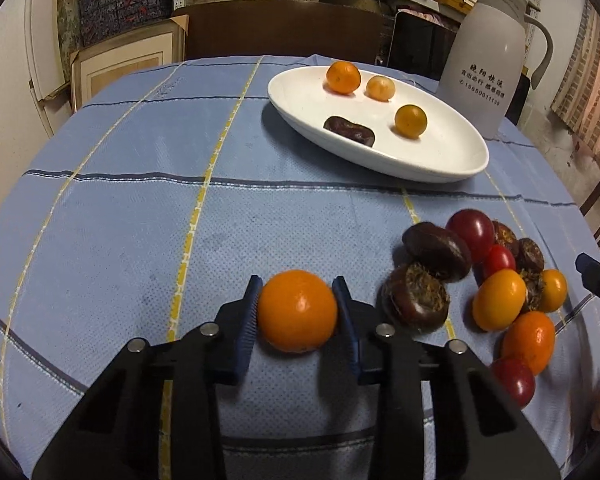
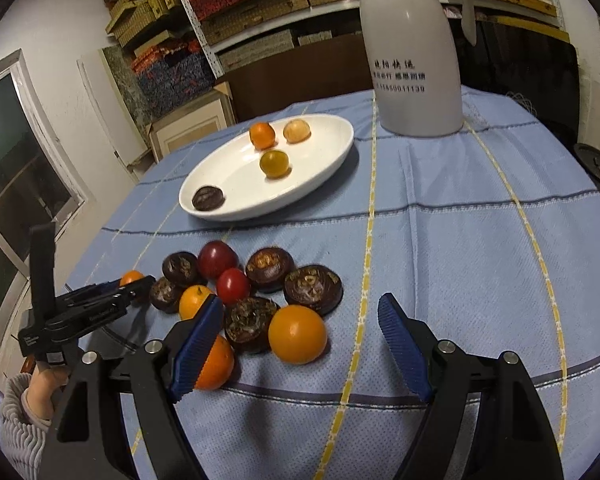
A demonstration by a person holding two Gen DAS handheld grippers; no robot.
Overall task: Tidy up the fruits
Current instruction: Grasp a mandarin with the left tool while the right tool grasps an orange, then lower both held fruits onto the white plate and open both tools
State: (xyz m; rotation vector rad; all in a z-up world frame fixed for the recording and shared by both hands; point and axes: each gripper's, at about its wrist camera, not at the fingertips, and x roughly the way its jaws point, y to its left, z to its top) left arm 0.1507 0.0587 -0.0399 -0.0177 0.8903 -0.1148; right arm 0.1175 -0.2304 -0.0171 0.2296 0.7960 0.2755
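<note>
My left gripper (image 1: 297, 300) is shut on a small orange (image 1: 297, 311) just above the blue cloth; the orange also shows in the right wrist view (image 2: 131, 278). A pile of small oranges, red tomatoes and dark water chestnuts (image 1: 492, 276) lies to its right on the cloth. The white oval plate (image 1: 312, 92) at the back holds three orange fruits and one dark chestnut (image 1: 350, 130). My right gripper (image 2: 300, 320) is open and empty, over the near edge of the pile (image 2: 256, 288), with one orange (image 2: 297, 334) between its fingers' line.
A tall white thermos jug (image 1: 488, 60) stands behind the plate at the back right, also in the right wrist view (image 2: 414, 52). The table is covered by a blue checked cloth (image 1: 140, 200). Shelves with boxes and a chair stand behind the table.
</note>
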